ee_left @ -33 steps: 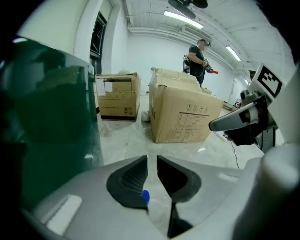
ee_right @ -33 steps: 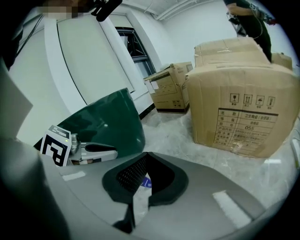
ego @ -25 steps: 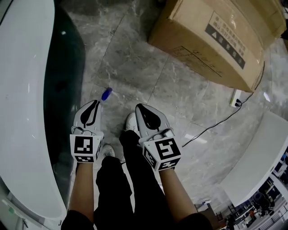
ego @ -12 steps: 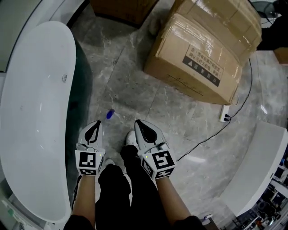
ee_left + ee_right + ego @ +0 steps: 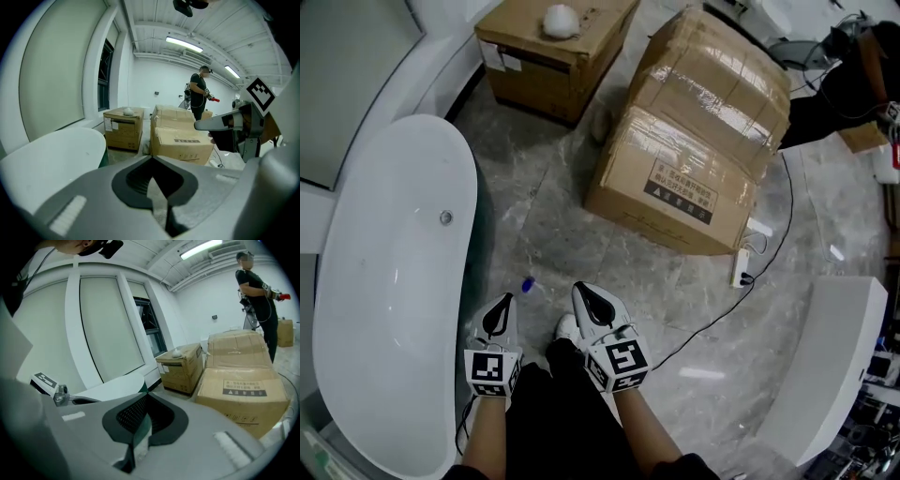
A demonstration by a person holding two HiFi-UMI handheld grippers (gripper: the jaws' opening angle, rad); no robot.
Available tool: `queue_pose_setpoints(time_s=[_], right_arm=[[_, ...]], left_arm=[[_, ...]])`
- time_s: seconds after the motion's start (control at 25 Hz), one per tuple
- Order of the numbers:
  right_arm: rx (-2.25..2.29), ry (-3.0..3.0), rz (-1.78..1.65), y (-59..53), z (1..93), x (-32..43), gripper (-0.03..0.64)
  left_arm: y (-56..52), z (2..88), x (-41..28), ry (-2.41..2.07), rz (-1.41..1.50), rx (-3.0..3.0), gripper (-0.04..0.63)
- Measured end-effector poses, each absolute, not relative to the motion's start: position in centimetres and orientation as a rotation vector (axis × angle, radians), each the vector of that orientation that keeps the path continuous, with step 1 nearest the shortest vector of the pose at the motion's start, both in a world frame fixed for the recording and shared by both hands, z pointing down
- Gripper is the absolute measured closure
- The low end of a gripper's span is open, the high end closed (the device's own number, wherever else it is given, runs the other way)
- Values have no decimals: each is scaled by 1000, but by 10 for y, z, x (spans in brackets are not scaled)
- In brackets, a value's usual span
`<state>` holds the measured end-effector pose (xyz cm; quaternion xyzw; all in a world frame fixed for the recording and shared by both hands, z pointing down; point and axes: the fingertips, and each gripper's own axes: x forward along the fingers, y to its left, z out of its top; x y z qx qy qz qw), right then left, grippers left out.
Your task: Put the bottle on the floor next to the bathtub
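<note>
At the bottom center of the head view, you hold both grippers low over your legs. Your left gripper (image 5: 506, 300) has its 2 jaws pressed together with nothing between them, and your right gripper (image 5: 579, 287) is likewise closed and empty. Just past the tips, between them in the frame, the bottle (image 5: 528, 283) with its blue cap sits on the grey marble floor (image 5: 572, 216), just beside the dark outer side of the white bathtub (image 5: 384, 309) that fills the left of the frame. Farther up, a large taped cardboard box (image 5: 694, 141) sits at upper center. A smaller box (image 5: 553, 47) stands at the top. In the left gripper view, a person (image 5: 198, 93) stands far behind both boxes.
</note>
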<state>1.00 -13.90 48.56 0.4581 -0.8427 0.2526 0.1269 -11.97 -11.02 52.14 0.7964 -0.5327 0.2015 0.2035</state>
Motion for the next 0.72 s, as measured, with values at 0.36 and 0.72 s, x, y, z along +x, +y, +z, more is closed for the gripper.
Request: queue_pose_setpoints(time_s=[0.36,0.72], right_arm=[[1390,-2496,615,-156,397,14,594],[1361,-2568,489,-149,329,7,594]], left_arm=[[-120,435,-130,-1527,409,2225,595],[-110,366,-131,-1546,375,2311,595]])
